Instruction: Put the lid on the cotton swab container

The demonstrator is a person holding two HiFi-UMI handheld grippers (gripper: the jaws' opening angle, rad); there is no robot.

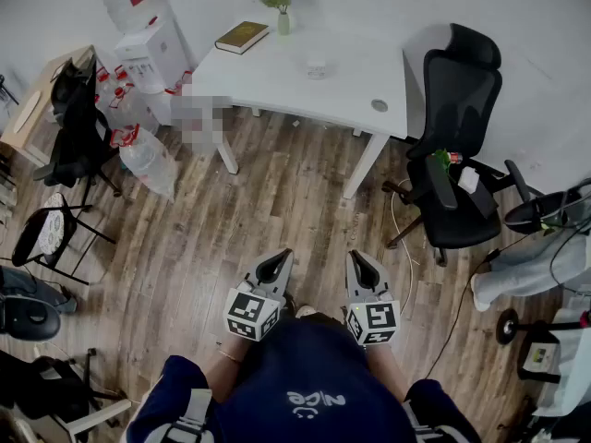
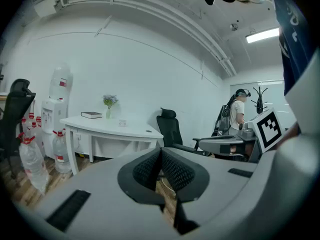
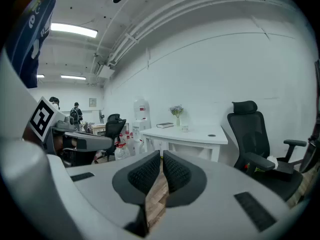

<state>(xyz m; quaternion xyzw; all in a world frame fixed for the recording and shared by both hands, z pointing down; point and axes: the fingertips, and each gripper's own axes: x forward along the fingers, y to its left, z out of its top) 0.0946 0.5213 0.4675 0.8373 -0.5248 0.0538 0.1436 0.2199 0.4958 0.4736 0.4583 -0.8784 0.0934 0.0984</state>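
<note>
The cotton swab container [image 1: 317, 68] is a small clear tub on the white table [image 1: 268, 79], far ahead of me. It also shows tiny in the left gripper view as the container [image 2: 122, 122] and in the right gripper view as the container [image 3: 185, 128]. From this distance I cannot tell a lid apart from it. My left gripper [image 1: 274, 266] and right gripper [image 1: 361, 266] are held side by side close to my body, over the wooden floor, well short of the table. Both are shut with nothing between the pads, as the left gripper [image 2: 161, 151] and right gripper [image 3: 162, 154] show in their own views.
A book [image 1: 242, 36] and a small vase of flowers [image 1: 283, 12] stand at the table's far end. A black office chair [image 1: 457, 155] is right of the table. A water dispenser [image 1: 152, 49] and water bottles [image 1: 143, 150] are to its left. More chairs line the left edge.
</note>
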